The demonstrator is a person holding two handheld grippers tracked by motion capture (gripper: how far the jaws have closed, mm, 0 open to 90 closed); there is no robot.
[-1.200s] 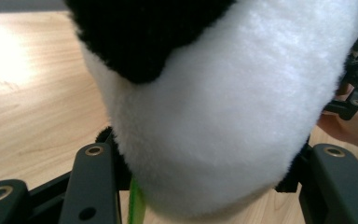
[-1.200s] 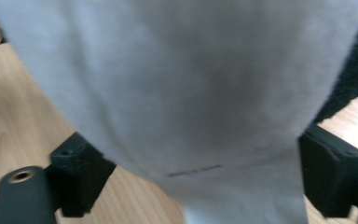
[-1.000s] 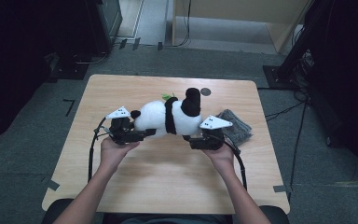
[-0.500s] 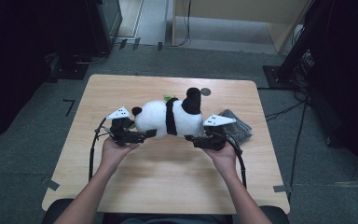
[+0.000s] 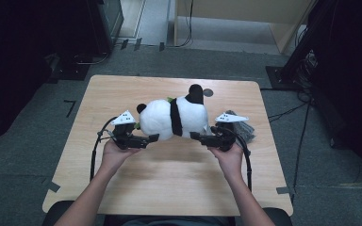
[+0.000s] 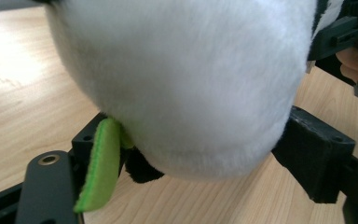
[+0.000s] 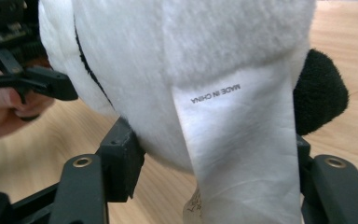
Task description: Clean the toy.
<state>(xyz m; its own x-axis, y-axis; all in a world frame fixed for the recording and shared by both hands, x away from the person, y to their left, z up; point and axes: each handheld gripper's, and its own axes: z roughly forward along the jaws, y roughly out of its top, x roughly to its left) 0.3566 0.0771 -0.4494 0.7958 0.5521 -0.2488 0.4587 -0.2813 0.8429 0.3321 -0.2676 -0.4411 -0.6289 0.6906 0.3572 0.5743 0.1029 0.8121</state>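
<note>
The left hand-held gripper (image 5: 151,138) lies low over the surface, just left of the middle, with its jaws turned toward the plush panda (image 5: 172,117). In the left gripper view, the two black jaws stand on either side of the toy's white round end (image 6: 186,84). They have just been closing a little around it; whether the pads actually press the fur I cannot tell. A green felt piece (image 6: 98,163) (sewn to the toy, by the look of it) hangs down against the left jaw, with a scrap of black plush beside it.

The right hand-held gripper (image 5: 195,136) comes in from the opposite side, jaws pointing left at the panda's other end. In the right gripper view, its jaws stand apart on either side of the white body (image 7: 168,70), having just opened slightly. A white sewn-in label (image 7: 242,154) printed "MADE IN CHINA" hangs down between them, and a black plush limb (image 7: 319,91) sits by the right jaw. Here too, a firm clamp cannot be made out.

The panda lies on its side across the middle of the surface (image 5: 169,183), between the two grippers. A grey cloth (image 5: 246,129) lies near the right edge, behind the right hand (image 5: 227,157). The left hand (image 5: 115,153) holds its gripper closer to the near edge.
</note>
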